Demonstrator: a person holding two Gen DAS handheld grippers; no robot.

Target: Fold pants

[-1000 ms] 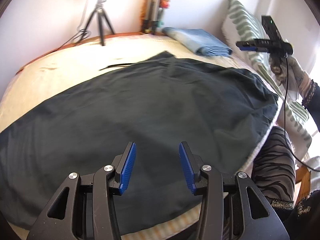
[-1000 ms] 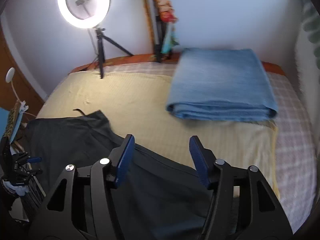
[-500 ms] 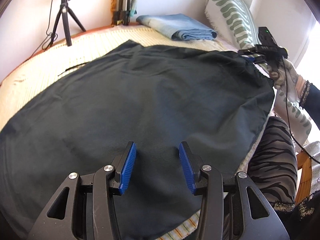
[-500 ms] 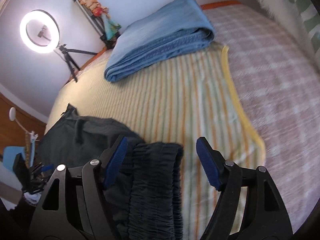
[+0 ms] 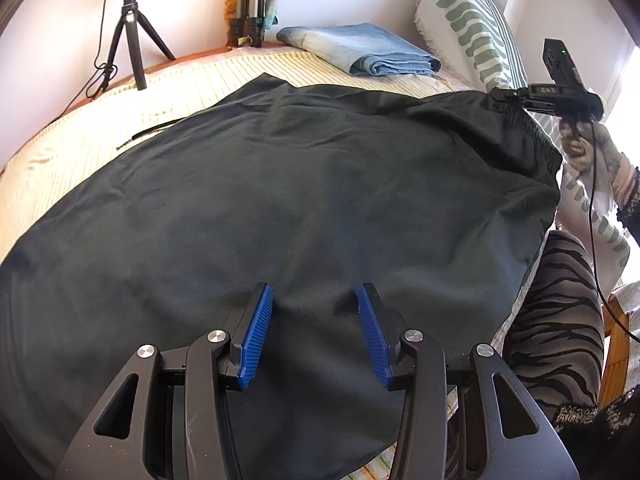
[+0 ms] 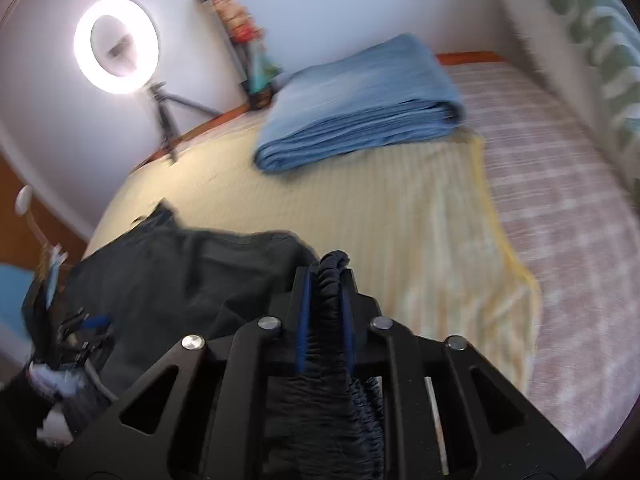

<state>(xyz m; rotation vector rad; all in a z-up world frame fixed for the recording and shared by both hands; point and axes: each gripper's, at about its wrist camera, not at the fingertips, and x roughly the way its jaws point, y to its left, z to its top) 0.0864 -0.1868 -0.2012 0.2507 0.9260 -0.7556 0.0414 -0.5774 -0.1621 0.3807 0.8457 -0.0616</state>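
Since a sec ago, right hand-held gripper (image 6: 325,312) drops onto the dark soft-fabric pants (image 5: 300,200), jaws closing on the ruched elastic waistband (image 6: 330,280) near bed's right edge. Left hand-held gripper (image 5: 316,334) hovers half-open over the cloth at the front edge, empty. Step: grasp. Next, prob. left pinches too, then lift and fold over.

Dark pants (image 5: 304,184) lie spread flat across my bed, mildly creased; gathered elastic waistband (image 6: 329,320) bunched, lifted at the far corner
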